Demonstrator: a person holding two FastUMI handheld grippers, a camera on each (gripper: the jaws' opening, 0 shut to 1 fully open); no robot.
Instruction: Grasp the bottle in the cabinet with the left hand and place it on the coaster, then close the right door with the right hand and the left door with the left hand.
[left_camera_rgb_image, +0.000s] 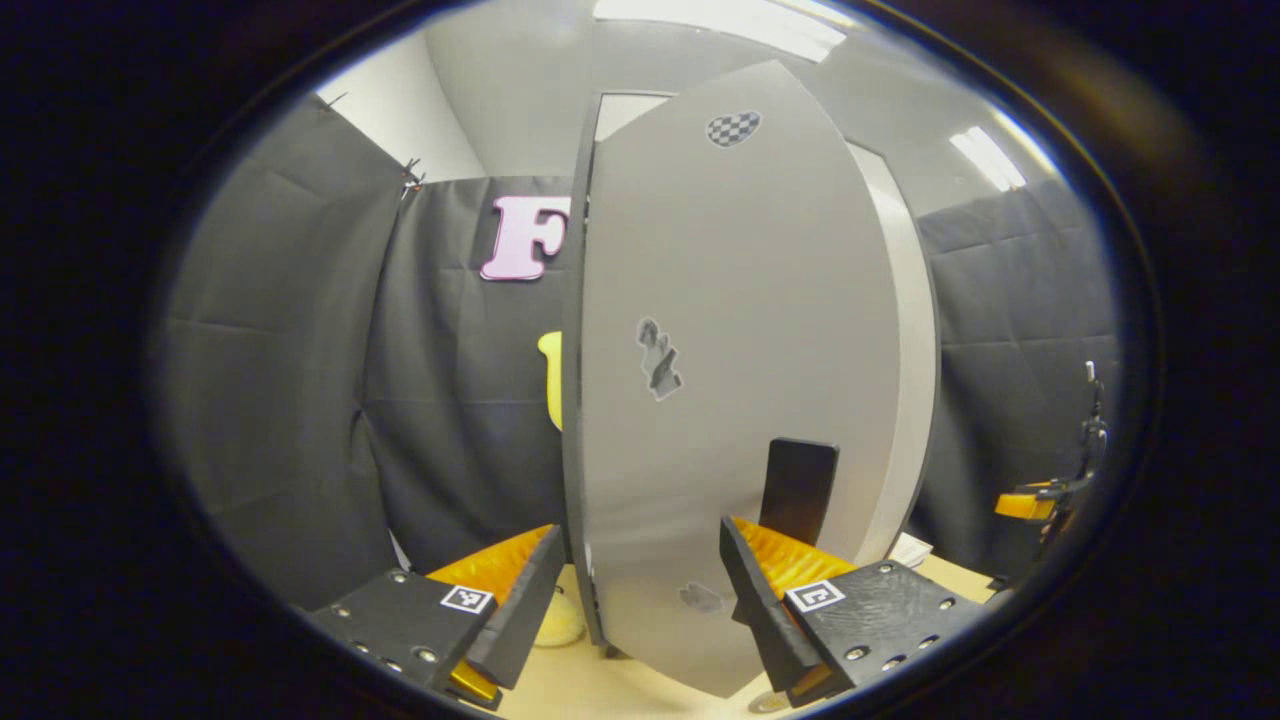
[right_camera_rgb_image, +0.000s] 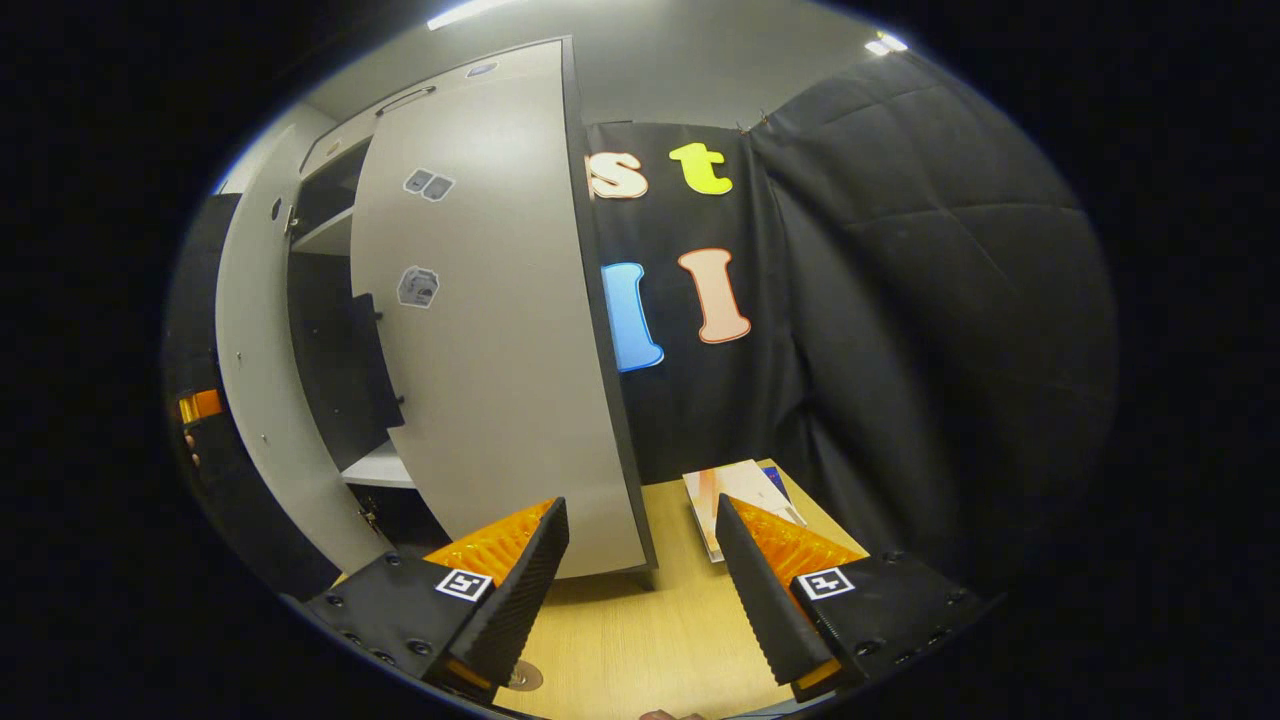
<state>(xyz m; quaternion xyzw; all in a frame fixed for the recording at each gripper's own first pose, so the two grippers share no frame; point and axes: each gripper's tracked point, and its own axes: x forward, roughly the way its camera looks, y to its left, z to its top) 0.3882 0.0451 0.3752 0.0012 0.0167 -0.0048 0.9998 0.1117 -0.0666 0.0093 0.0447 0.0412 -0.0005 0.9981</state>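
Left door: tall grey flat-panel cabinet door (left_camera_rgb_image: 740, 400) stood ajar at 12 o'clock, awaiting closing.
Right door: matching grey panel (right_camera_rgb_image: 490, 370), half-open at 11 o'clock.
Left gripper (left_camera_rgb_image: 635, 590): released, straddling door edge.
Right gripper (right_camera_rgb_image: 640, 580): released, empty.
Bottle: unseen; whereabouts unknown.

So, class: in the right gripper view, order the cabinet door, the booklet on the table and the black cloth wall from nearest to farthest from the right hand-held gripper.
1. Cabinet door, ahead-left, edge just beyond the fingertips.
2. Booklet, ahead-right on the table.
3. Black cloth wall, behind both.

Left gripper (left_camera_rgb_image: 635, 600) w/ square tag, screws (right gripper (right_camera_rgb_image: 640, 590) same)
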